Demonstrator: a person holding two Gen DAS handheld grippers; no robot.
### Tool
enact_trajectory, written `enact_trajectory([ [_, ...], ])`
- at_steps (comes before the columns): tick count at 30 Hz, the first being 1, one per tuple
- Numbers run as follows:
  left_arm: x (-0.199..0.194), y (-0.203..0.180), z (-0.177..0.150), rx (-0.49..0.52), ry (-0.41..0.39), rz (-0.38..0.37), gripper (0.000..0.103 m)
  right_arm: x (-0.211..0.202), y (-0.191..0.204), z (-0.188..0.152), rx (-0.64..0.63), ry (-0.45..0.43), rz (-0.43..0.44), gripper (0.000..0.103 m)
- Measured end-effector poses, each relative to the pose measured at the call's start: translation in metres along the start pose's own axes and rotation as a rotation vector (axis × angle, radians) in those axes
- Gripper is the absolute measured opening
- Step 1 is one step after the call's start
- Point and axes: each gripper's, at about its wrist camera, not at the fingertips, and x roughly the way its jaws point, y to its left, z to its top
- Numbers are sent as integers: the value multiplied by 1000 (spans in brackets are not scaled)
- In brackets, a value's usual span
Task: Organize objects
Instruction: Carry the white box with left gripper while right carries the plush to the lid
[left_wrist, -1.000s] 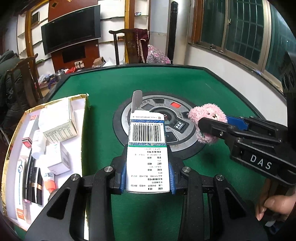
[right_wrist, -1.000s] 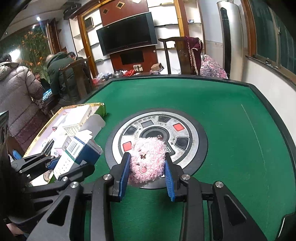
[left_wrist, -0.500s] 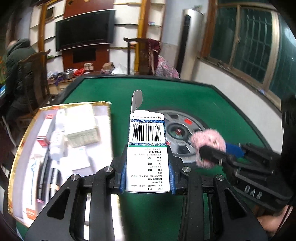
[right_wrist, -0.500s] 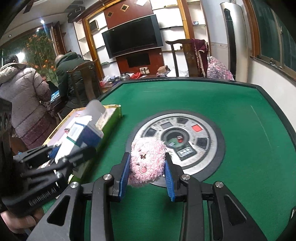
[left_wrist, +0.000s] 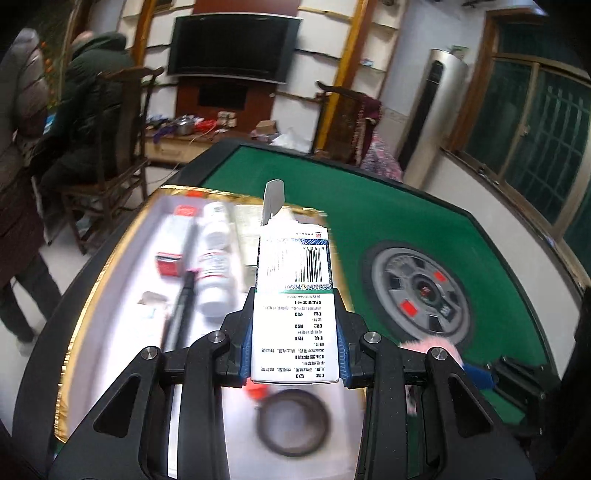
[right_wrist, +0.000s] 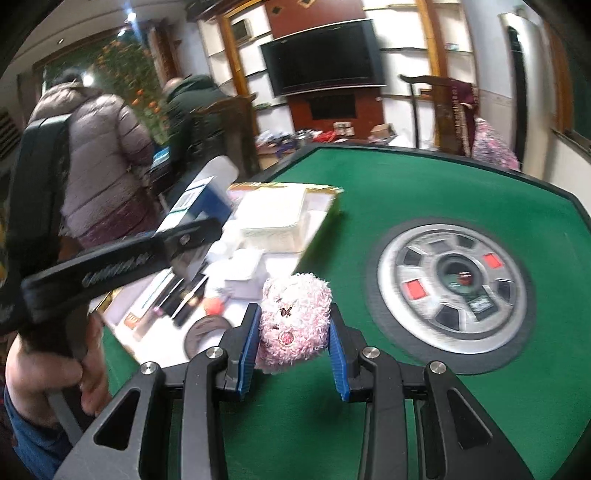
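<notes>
Hanging over the gold-rimmed tray (left_wrist: 110, 258), a white barcoded carton (left_wrist: 295, 306) sits clamped upright in the left gripper (left_wrist: 294, 343); just beside it the right gripper (right_wrist: 293, 350) squeezes a fluffy pink plush toy (right_wrist: 293, 321) above the tray's near edge on the green table (right_wrist: 424, 199)

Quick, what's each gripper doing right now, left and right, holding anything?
Left gripper: closed on the white medicine box.
Right gripper: closed on the pink plush toy.
</notes>
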Motion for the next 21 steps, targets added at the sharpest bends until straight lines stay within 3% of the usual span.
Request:
enact_trajectory([
  [12,4,38,-3,-33,47,25,34,29,41,-4,-78,59,54,34],
  [21,6,44,-7,-36,72,13,34,59,46,8,-93,101,22,34],
])
